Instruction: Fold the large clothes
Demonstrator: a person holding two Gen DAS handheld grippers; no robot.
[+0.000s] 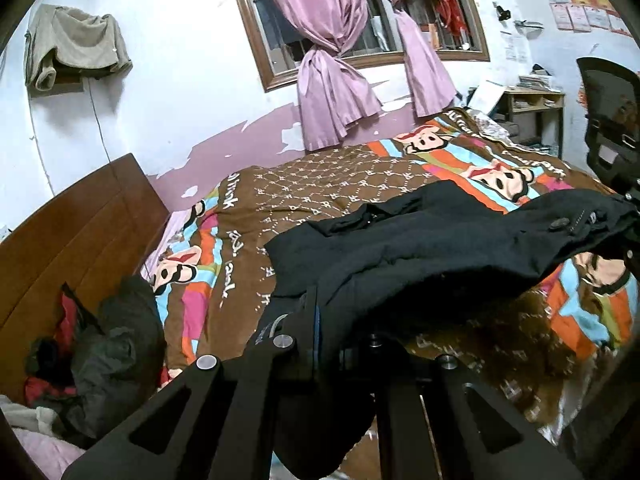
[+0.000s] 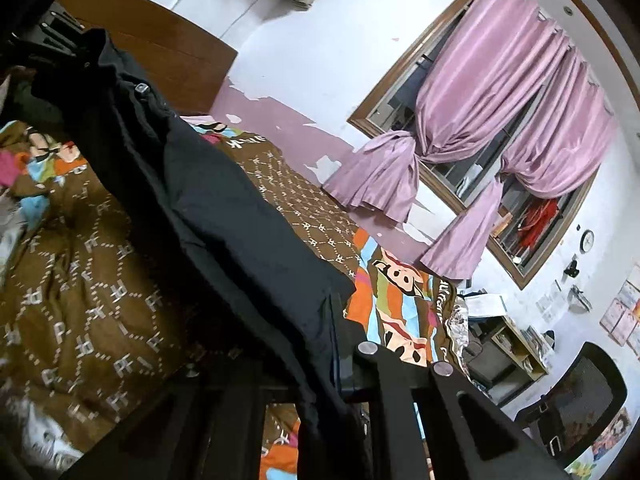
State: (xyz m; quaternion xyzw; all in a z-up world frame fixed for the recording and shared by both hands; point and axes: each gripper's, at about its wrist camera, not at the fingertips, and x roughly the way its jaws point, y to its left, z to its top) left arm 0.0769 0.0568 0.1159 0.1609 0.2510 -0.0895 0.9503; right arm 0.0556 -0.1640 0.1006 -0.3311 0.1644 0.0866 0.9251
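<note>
My left gripper (image 1: 340, 320) has its jaws closed on one end of the black garment (image 1: 420, 248); the cloth is bunched between them and hides the tips. From there the garment stretches up and to the right, held off the bed, to my right gripper (image 1: 630, 216) at the frame's edge. A round button (image 1: 557, 224) shows near that far end.

In the right wrist view, my right gripper (image 2: 332, 344) also has its jaws pinched on the black garment (image 2: 224, 216), which drapes over them and runs as a taut band up to the left, toward my left gripper (image 2: 60, 32) in the top corner. Part of the cloth hangs down below the jaws.

Under the garment lies the bedspread (image 1: 312, 184), brown with a pale lattice pattern and a striped cartoon border. A wooden headboard (image 1: 76, 224) stands at the bed's left end, with a heap of dark and red clothes (image 1: 100, 352) just beside it. Pink curtains (image 1: 332, 48) hang knotted at the window behind the bed. A mesh office chair (image 2: 576, 392) stands near a small shelf unit (image 1: 528, 108).
</note>
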